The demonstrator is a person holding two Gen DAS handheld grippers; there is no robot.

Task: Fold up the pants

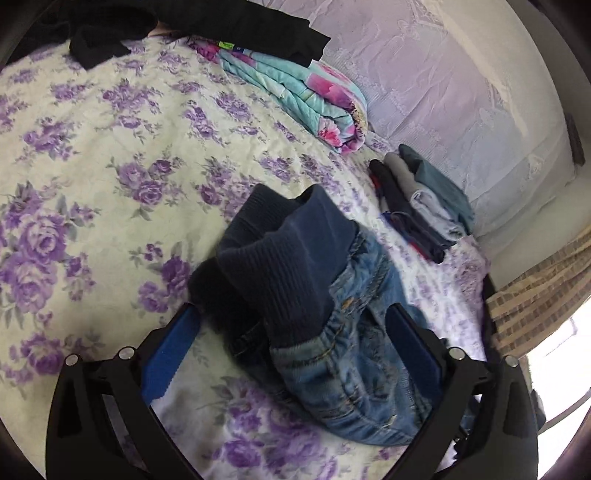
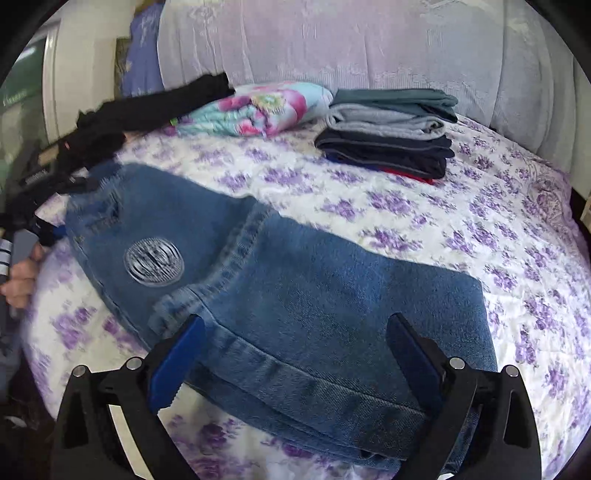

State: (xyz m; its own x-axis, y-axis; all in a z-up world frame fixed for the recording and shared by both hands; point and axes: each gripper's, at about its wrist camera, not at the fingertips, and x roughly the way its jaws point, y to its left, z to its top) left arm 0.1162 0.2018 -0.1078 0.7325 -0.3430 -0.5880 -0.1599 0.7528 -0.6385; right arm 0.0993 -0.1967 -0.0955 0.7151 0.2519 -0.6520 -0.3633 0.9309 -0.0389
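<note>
Purple roses on a pale bedspread [image 1: 92, 155] cover the bed you are working over, with a lace-draped headboard [image 2: 332, 40] behind it. Your jeans [image 2: 295, 280] lie flat on that spread, their ribbed navy waistband [image 1: 273, 254] bunched up at one end and a round silver patch [image 2: 154, 263] showing on the denim.

Your left gripper [image 1: 291, 354] has its blue-padded fingers [image 1: 166, 358] spread wide, one on each side of the waistband end of the jeans. The denim sits between them, but they are not pinching it; whether the right-hand pad touches the cloth is hard to tell.

Your right gripper [image 2: 291, 362] is likewise spread, its fingers [image 2: 173, 365] straddling the hem end of a trouser leg. The fabric lies on the bedspread between the pads, not clamped.

Near the headboard sits a stack of folded clothes [image 2: 388, 133], teal on top, then grey, then navy, with a sliver of red at the bottom. Just beside it lies a rolled floral blanket [image 2: 258, 107] in turquoise and pink. Black garments [image 1: 207, 26] are draped over the blanket's far end. In the right wrist view your left hand [image 2: 22, 280] shows at the left edge, gripping the other tool's handle.
</note>
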